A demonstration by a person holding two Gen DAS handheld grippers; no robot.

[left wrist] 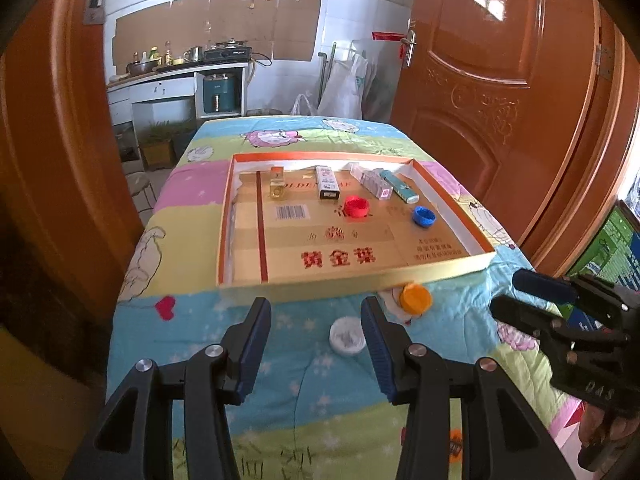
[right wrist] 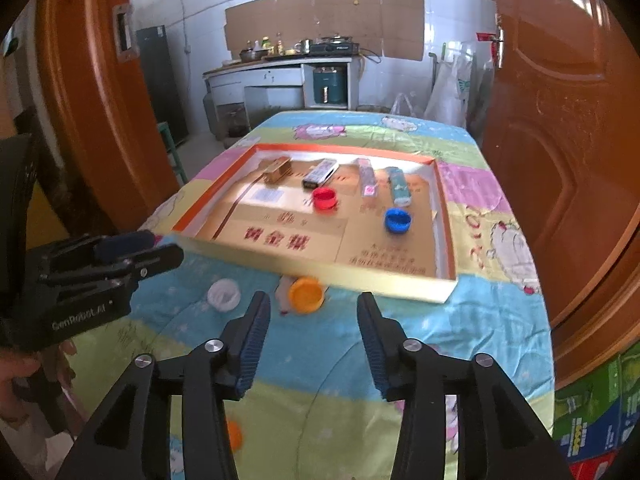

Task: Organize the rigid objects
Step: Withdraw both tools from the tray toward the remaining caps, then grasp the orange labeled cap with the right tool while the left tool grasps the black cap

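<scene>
Both claws hang empty over the patterned quilt (left wrist: 304,408), each with its jaws spread wide apart. Closest in the left wrist view are the fingers of the left claw (left wrist: 316,312), and just ahead of them, tucked close against the inner side of the right-hand finger, lies a white cap (left wrist: 347,337), open side up on the quilt. Slightly further ahead and to the right of that claw, an orange cap (left wrist: 416,298) sits touching or nearly touching the near wall of the shallow cardboard tray (left wrist: 320,285).

Seen from the right claw (right wrist: 314,306), the orange cap (right wrist: 306,294) lies just beyond the gap between the fingertips, a little toward the left finger, while the white cap (right wrist: 224,295) rests to the claw's left.

Inside the tray, well ahead of both claws, a red cap (left wrist: 357,207) and a blue cap (left wrist: 424,216) rest open side up on the printed floor. Behind them, along the far wall, four items stand in a row: a small amber box (left wrist: 277,185), a dark-ended rectangular box (left wrist: 327,182), a clear pinkish packet (left wrist: 372,184) and a teal tube (left wrist: 399,187).

Another orange cap (right wrist: 234,436) peeks out below the right claw's left finger, partly hidden.
</scene>
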